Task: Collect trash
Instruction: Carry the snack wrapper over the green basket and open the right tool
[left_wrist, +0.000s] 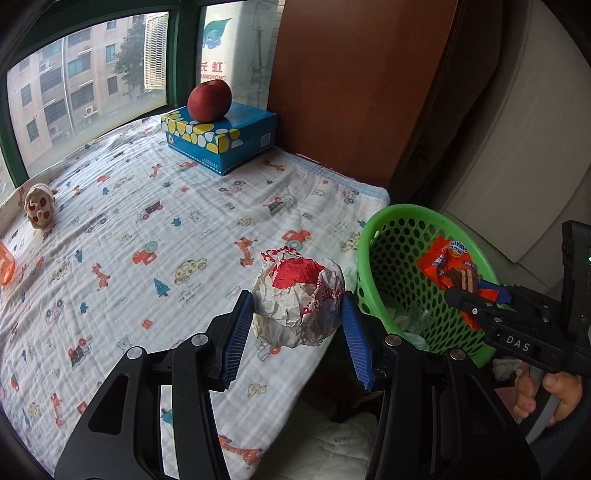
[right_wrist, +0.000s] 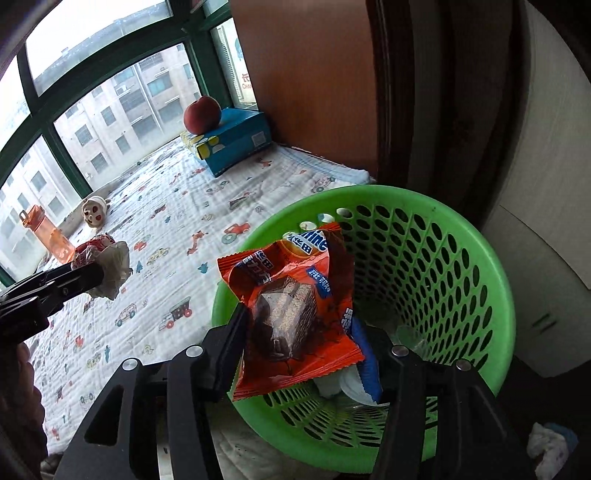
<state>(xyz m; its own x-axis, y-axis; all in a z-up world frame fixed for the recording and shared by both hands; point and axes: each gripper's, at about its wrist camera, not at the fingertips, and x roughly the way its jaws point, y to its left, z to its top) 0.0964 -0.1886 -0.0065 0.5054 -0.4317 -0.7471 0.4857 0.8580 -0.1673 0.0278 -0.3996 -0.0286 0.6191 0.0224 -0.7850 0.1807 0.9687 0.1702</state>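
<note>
**Both grippers hold trash at the green basket**

The green perforated basket (right_wrist: 476, 266) stands off the edge of the bed, just beside the corner of the printed blanket (left_wrist: 155, 229). Through its mesh and open mouth a few pale, clear-looking pieces lie at the bottom; what they are cannot be told. A blue tissue box (left_wrist: 225, 138) sits at the far end of the blanket by the window, with a red apple (left_wrist: 209, 99) resting on its lid.

The right gripper (right_wrist: 299, 332) is over the basket's mouth, its fingers closed onto the lower part of an orange snack wrapper (right_wrist: 291, 306). The wrapper stands roughly upright between the blue pads, slightly crumpled, printed with a picture of a chocolate-coated layered bar, a blue-and-white logo at its top and small blue labels down one side. Its top edge reaches the near rim of the basket in the right wrist view.

The left gripper (left_wrist: 297, 328) is near the blanket's edge, just beside the basket. Its fingers are partly closed around a crumpled paper ball (left_wrist: 299, 302), both blue pads pressing its sides. The ball is whitish and heavily creased, with red print and a solid red patch on top.

On the far side of the blanket, near the window, lie a small plush toy (left_wrist: 37, 206) and an orange bottle (right_wrist: 48, 236)
</note>
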